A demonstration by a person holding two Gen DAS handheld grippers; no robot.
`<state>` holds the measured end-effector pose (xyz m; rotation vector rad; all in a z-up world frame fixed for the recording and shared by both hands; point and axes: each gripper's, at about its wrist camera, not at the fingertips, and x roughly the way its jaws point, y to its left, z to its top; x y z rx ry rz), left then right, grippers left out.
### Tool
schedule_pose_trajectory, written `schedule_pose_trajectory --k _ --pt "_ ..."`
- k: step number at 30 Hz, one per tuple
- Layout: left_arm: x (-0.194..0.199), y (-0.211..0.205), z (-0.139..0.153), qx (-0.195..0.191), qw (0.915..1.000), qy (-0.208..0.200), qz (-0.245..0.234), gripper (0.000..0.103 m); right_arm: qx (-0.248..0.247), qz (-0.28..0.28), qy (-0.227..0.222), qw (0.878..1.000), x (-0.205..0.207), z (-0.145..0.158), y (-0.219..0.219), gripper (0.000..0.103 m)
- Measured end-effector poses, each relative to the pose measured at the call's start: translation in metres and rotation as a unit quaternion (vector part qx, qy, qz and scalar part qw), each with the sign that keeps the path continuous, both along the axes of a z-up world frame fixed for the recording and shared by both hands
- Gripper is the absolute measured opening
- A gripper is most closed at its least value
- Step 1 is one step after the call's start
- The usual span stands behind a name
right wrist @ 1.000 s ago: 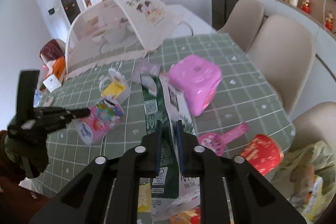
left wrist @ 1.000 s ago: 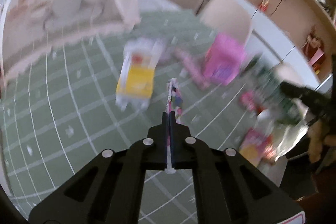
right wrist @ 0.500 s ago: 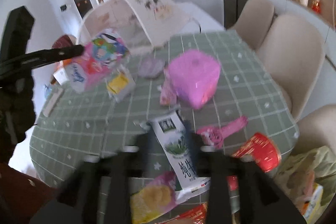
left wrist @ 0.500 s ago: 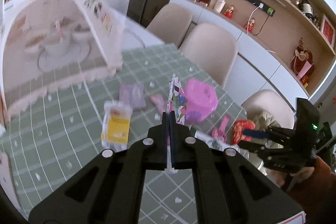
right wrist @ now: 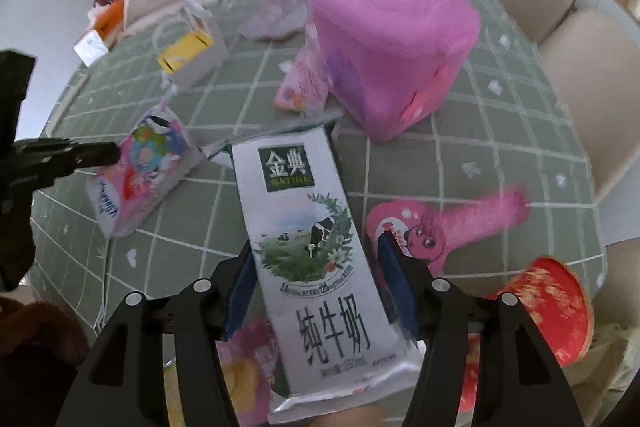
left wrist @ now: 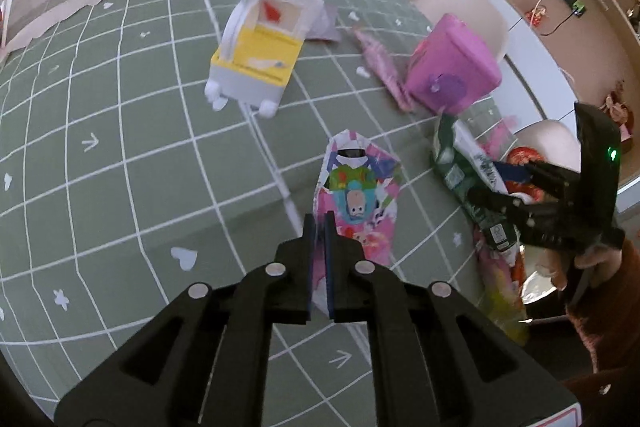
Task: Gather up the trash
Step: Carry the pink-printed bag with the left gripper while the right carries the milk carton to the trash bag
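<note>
Below, the left gripper [left wrist: 319,223] has its jaws clamped on a pink tissue pack [left wrist: 357,195]; the right gripper's [right wrist: 320,263] jaws stand wide — a milk carton [right wrist: 308,239] lies loose between them. Pink box [right wrist: 390,43] at twelve o'clock on the tabletop [right wrist: 500,155].

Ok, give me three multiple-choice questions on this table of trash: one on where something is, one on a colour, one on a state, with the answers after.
1. Where is the milk carton?
A) on the floor
B) between the fingers of the right tool
C) inside a drawer

2. What colour is the cube-shaped box beyond the carton?
A) green
B) pink
C) black

3. How is the left tool?
A) wide open and empty
B) shut on the cartoon-printed packet
C) shut on a spoon

Answers:
1 B, the open tool straddles the carton without pressing on it.
2 B, every side that shows is pink.
3 B, its fingers pinch the packet's near edge.
</note>
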<state>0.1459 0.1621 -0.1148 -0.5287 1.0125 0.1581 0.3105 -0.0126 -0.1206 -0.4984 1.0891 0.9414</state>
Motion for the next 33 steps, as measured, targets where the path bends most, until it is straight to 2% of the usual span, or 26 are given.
schedule_pose_trajectory --k 3,5,7,10,12,13,16,19,23,25,29,33 --pt "0.001 -0.002 -0.005 -0.006 0.9999 0.01 -0.001 0.009 0.013 -0.001 0.008 1.0 -0.001 0.003 0.005 0.047" --pt "0.0 -0.003 -0.006 -0.013 0.9999 0.009 -0.003 0.019 0.027 -0.009 -0.008 1.0 -0.006 0.015 0.007 0.046" --pt "0.0 -0.004 -0.007 -0.02 0.9998 0.004 -0.006 0.024 0.05 -0.019 -0.017 0.998 -0.01 0.031 0.006 0.046" --pt "0.003 -0.005 -0.01 -0.022 0.9997 0.007 -0.011 0.025 0.08 -0.037 -0.021 0.996 -0.015 0.055 0.0 0.046" --pt "0.007 -0.008 -0.011 -0.014 0.9996 0.013 -0.021 0.022 0.091 -0.044 -0.025 0.995 -0.019 0.066 -0.002 0.046" --pt "0.009 -0.01 -0.011 -0.005 0.9995 0.016 -0.026 0.005 0.092 -0.046 -0.029 0.994 -0.021 0.069 -0.004 0.046" --pt "0.015 -0.012 -0.004 0.006 0.9991 0.011 -0.041 0.003 0.096 -0.058 -0.047 0.993 -0.025 0.08 -0.012 0.046" --pt "0.022 -0.007 0.018 0.017 0.999 -0.013 -0.04 0.002 0.11 -0.078 -0.061 0.989 -0.028 0.092 -0.027 0.045" --pt "0.032 -0.003 0.071 0.037 0.995 -0.075 -0.055 0.002 0.134 -0.11 -0.093 0.98 -0.03 0.122 -0.054 0.045" --pt "0.037 -0.008 0.099 0.044 0.9907 -0.11 -0.068 0.002 0.144 -0.125 -0.109 0.976 -0.032 0.136 -0.068 0.045" --pt "0.055 -0.025 0.139 0.031 0.9817 -0.159 -0.1 0.002 0.148 -0.155 -0.154 0.965 -0.039 0.161 -0.097 0.045" --pt "0.083 -0.062 0.16 0.018 0.9714 -0.183 -0.15 0.002 0.144 -0.194 -0.183 0.953 -0.043 0.174 -0.135 0.045"
